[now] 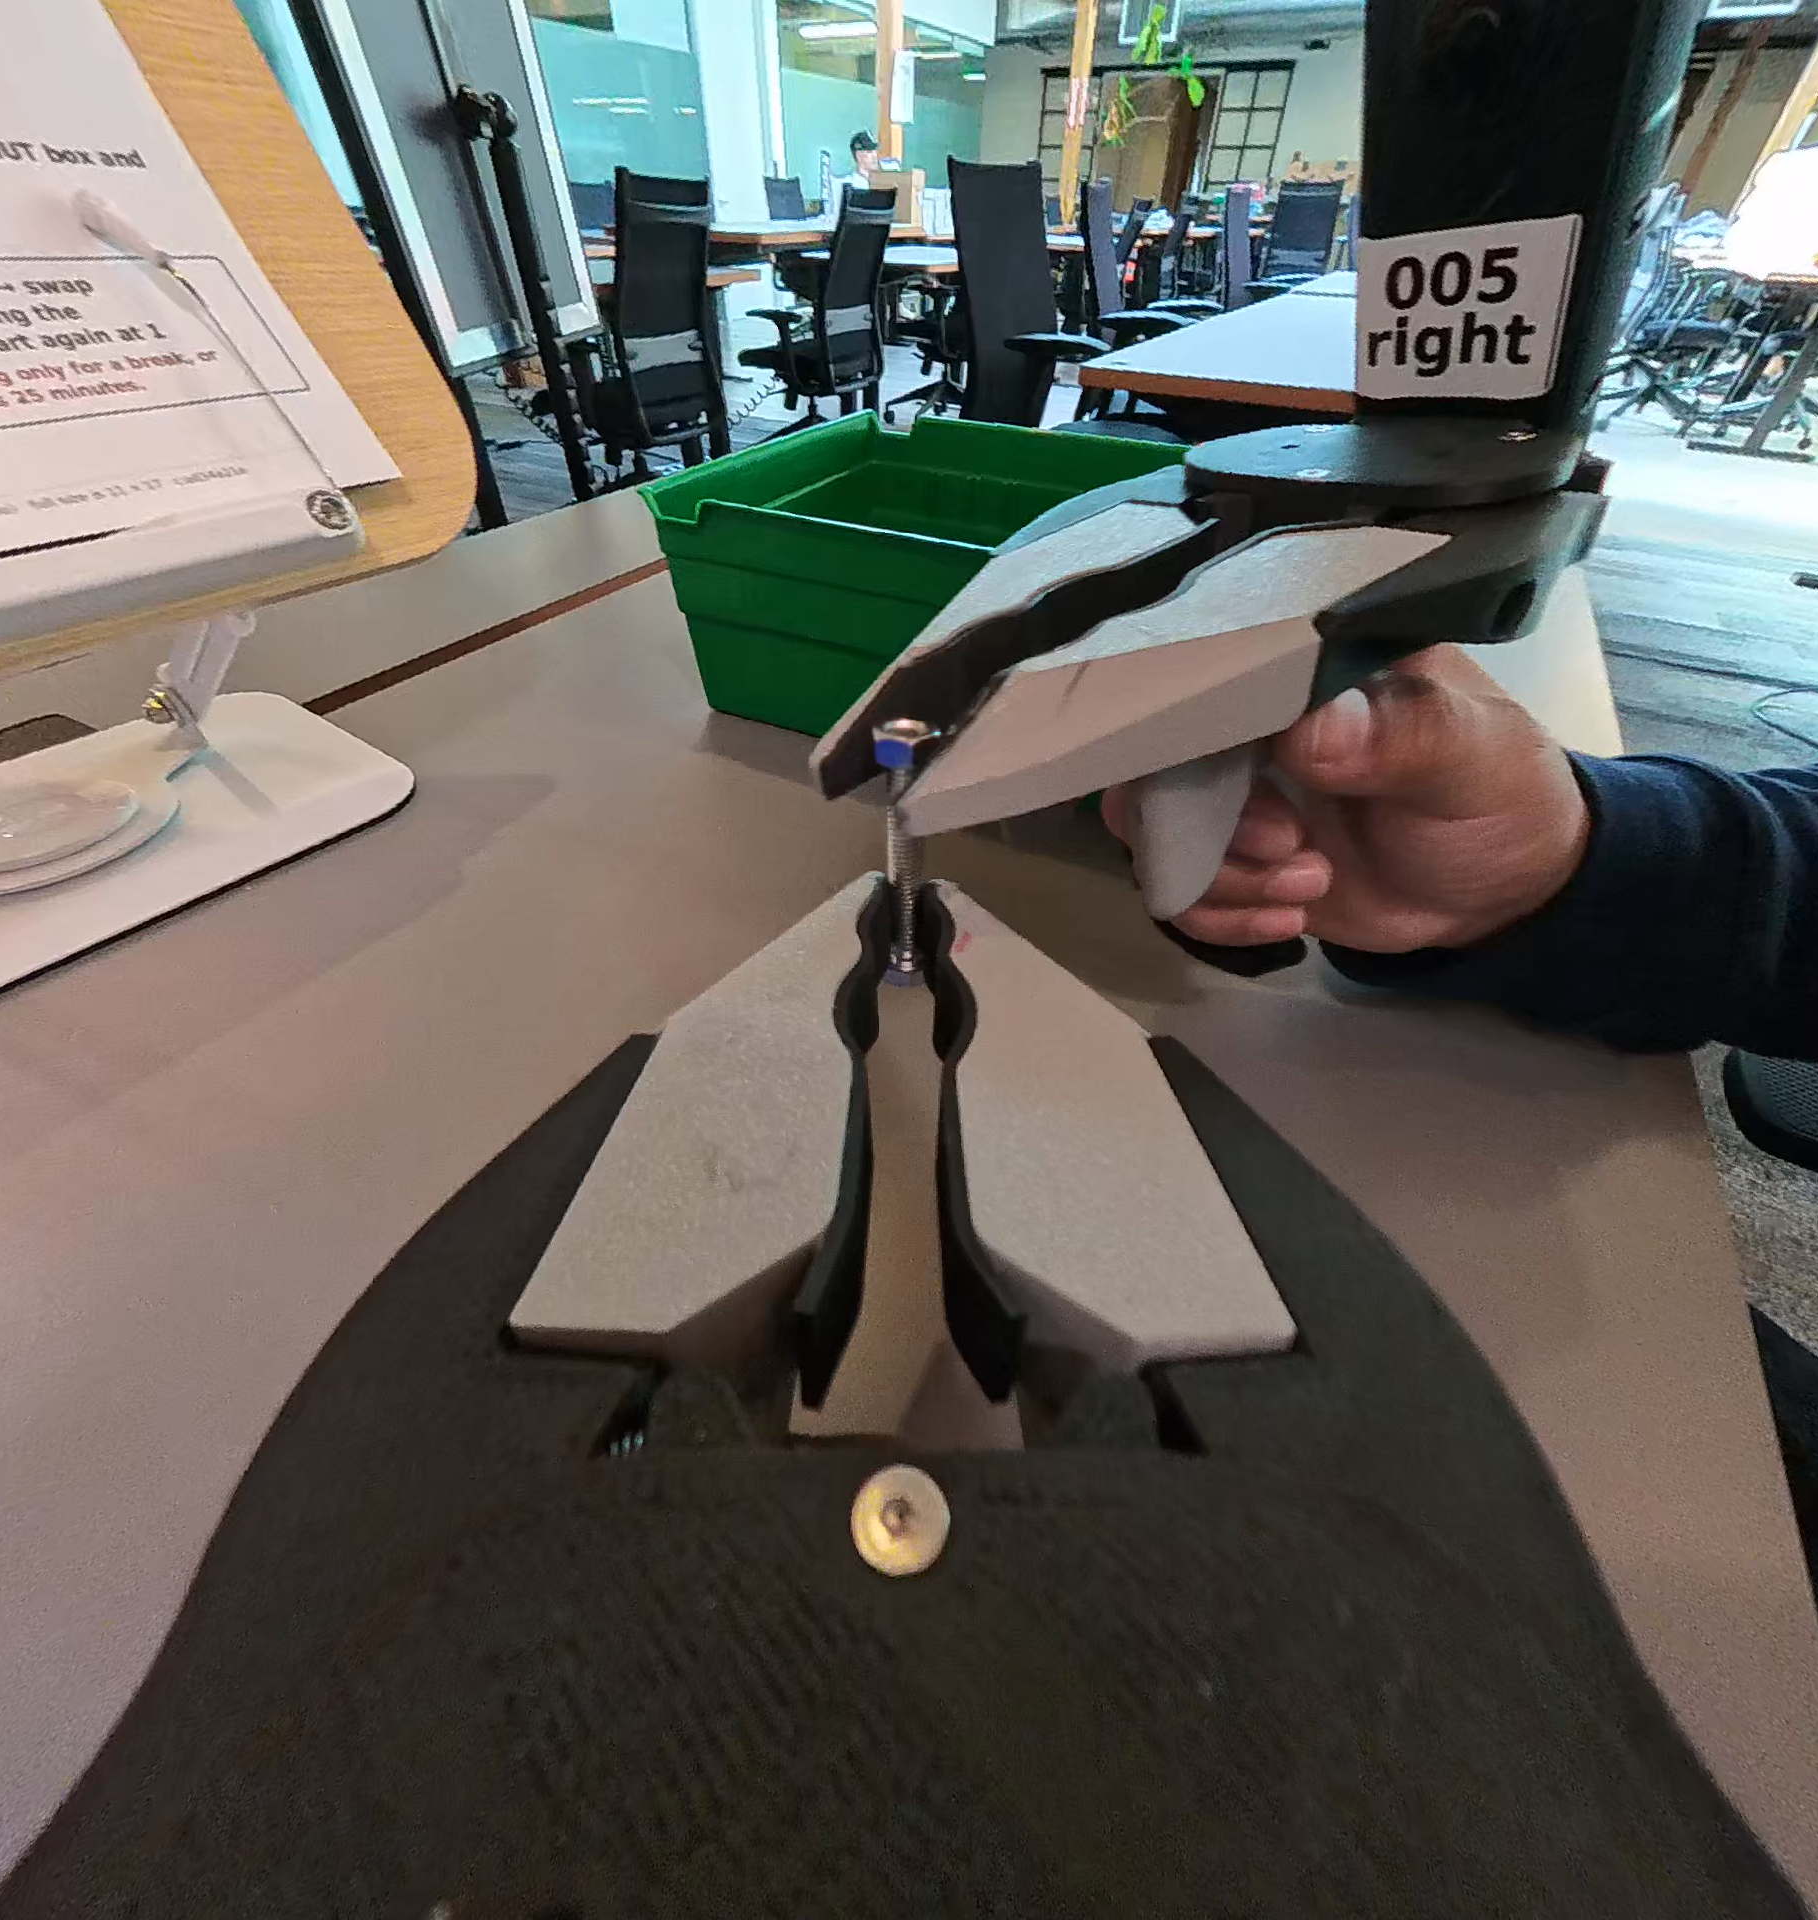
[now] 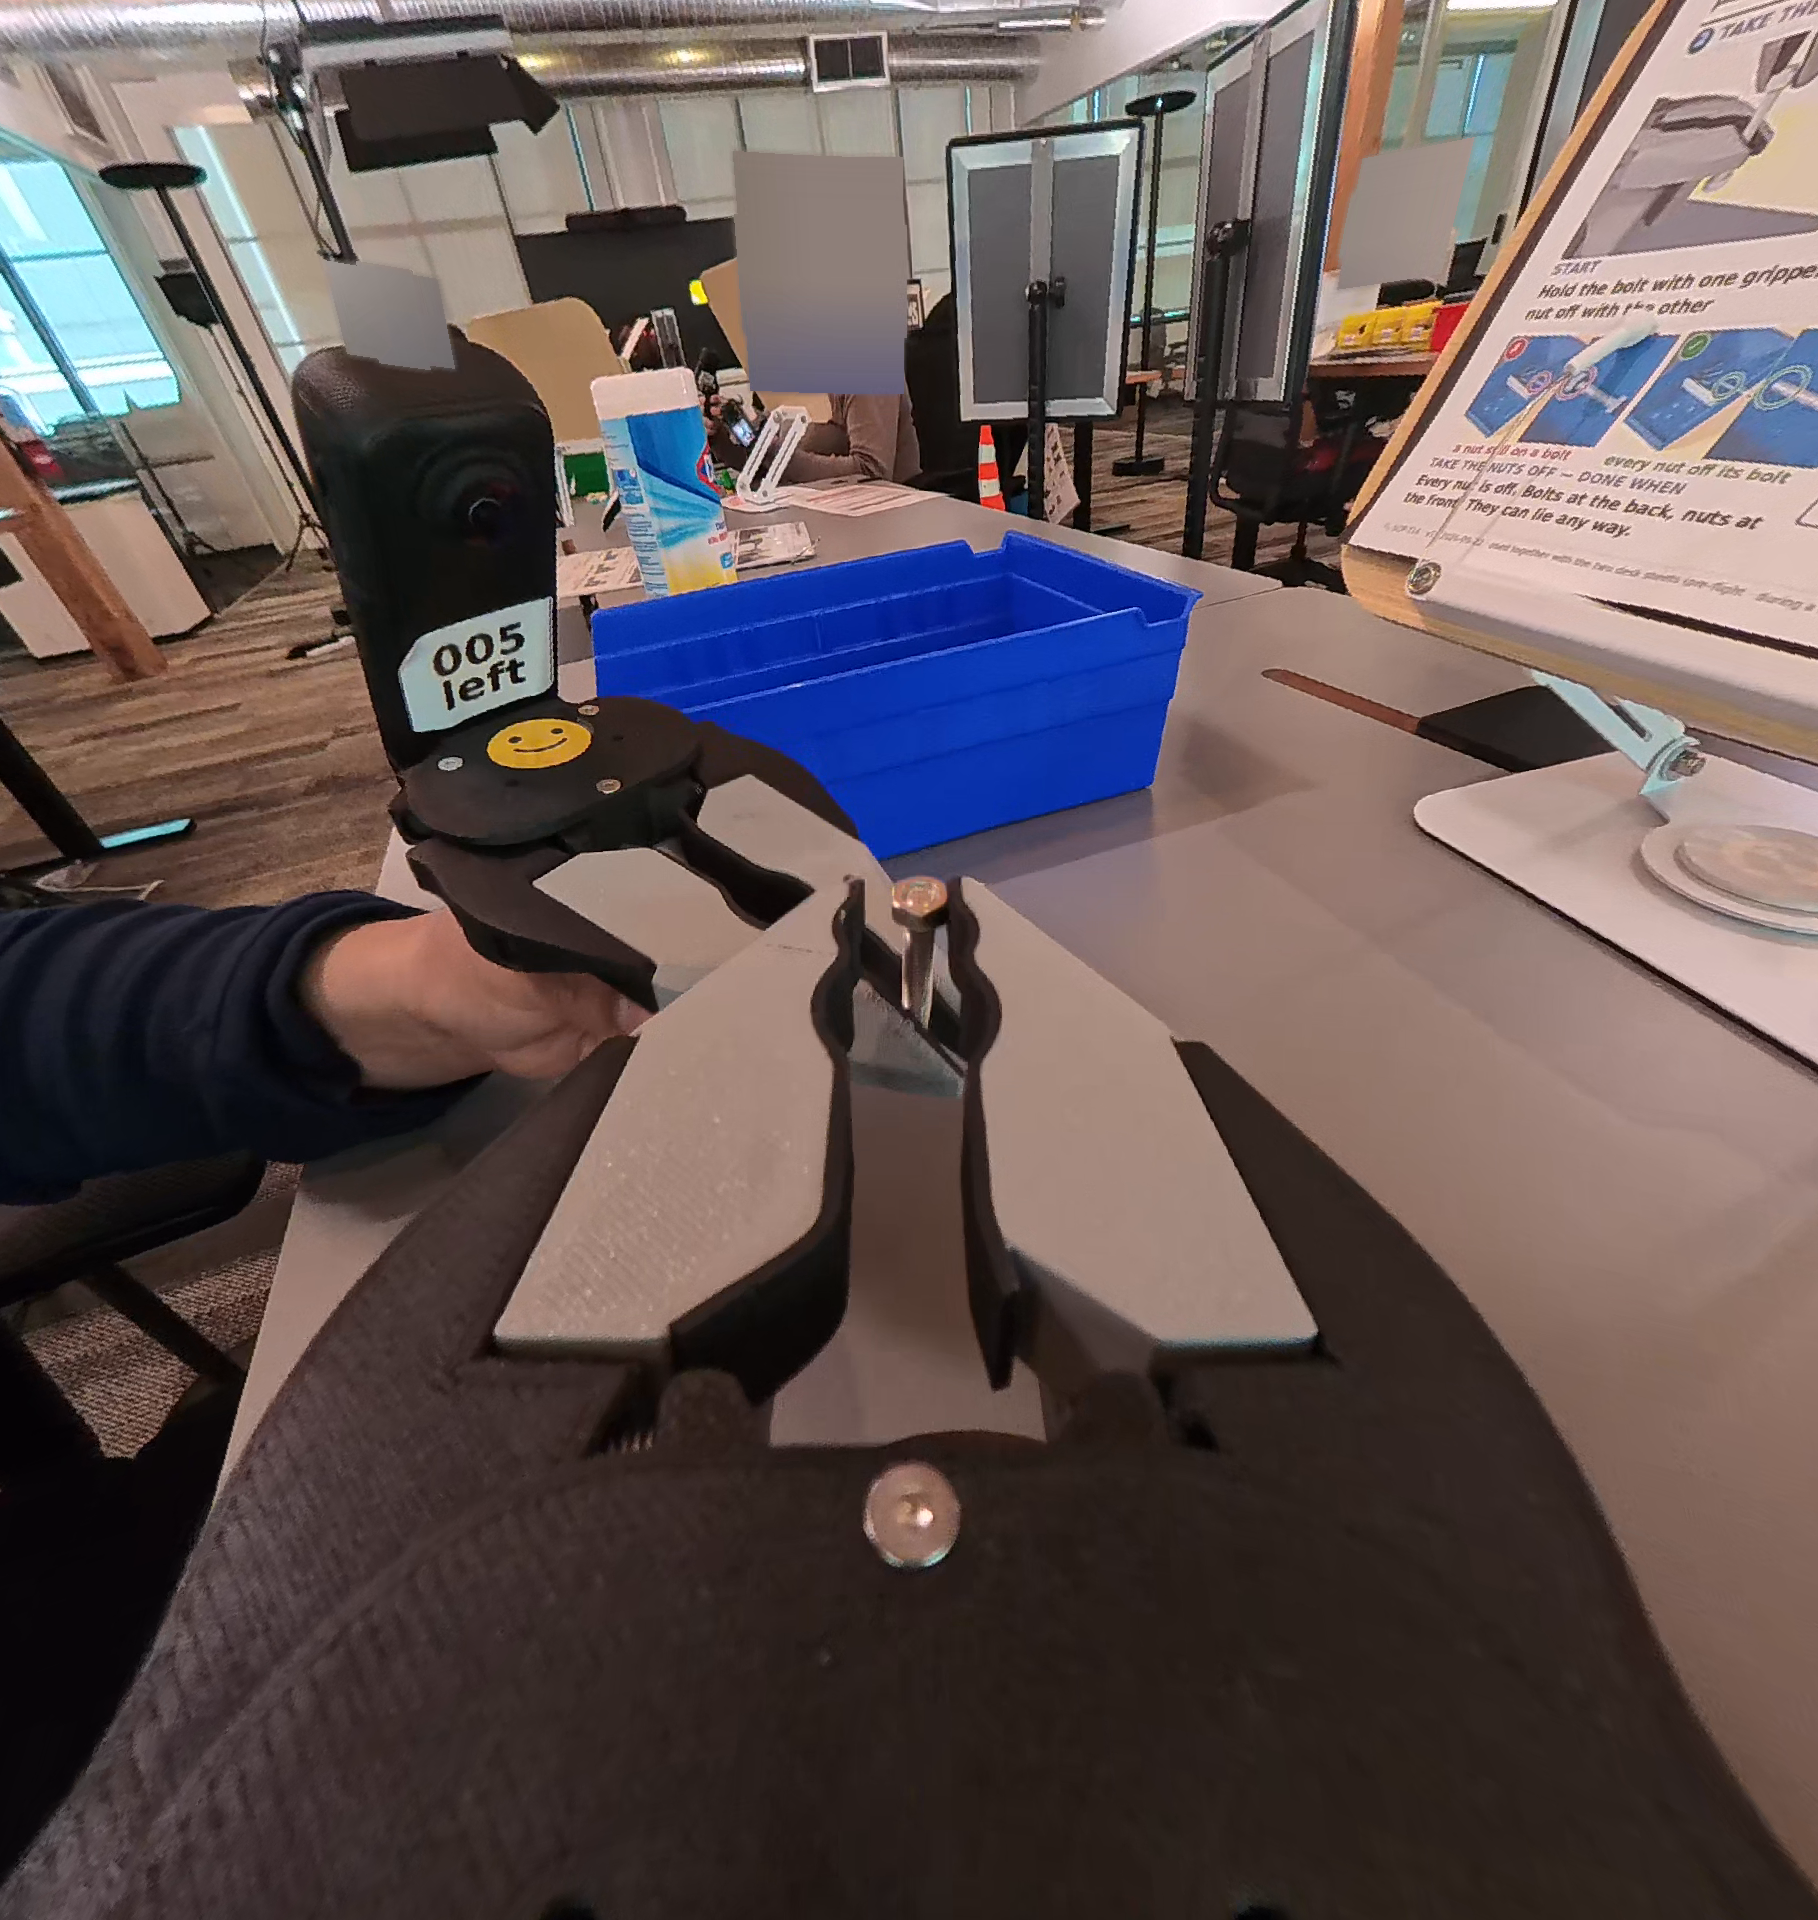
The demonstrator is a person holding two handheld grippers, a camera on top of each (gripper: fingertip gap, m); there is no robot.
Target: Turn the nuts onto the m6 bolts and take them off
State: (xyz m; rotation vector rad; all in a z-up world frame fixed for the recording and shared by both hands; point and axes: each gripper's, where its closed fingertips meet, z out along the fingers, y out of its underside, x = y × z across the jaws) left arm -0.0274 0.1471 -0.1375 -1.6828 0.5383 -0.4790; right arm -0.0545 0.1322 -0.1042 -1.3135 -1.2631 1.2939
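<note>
Left gripper (image 1: 905,940) clamped on lower bolt (image 1: 901,852) shank, upright above near table (image 1: 469,935). Right gripper (image 1: 889,764) pinches nut (image 1: 900,740) at top. Judgement: keep bolt steady, twist nut squarely, no tilting.

a green bin (image 1: 832,561), a blue bin (image 2: 884,686), a wipes canister (image 2: 666,478) and an instruction stand (image 2: 1653,343) on grey table (image 2: 1300,1039).

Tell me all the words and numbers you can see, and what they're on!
I don't repeat writing; here's where it sits.
White tag on the right gripper's black camera.
White sticker on the left gripper's camera.
Instruction sheet on the stand.
Wipes canister: label too blurred.
</note>
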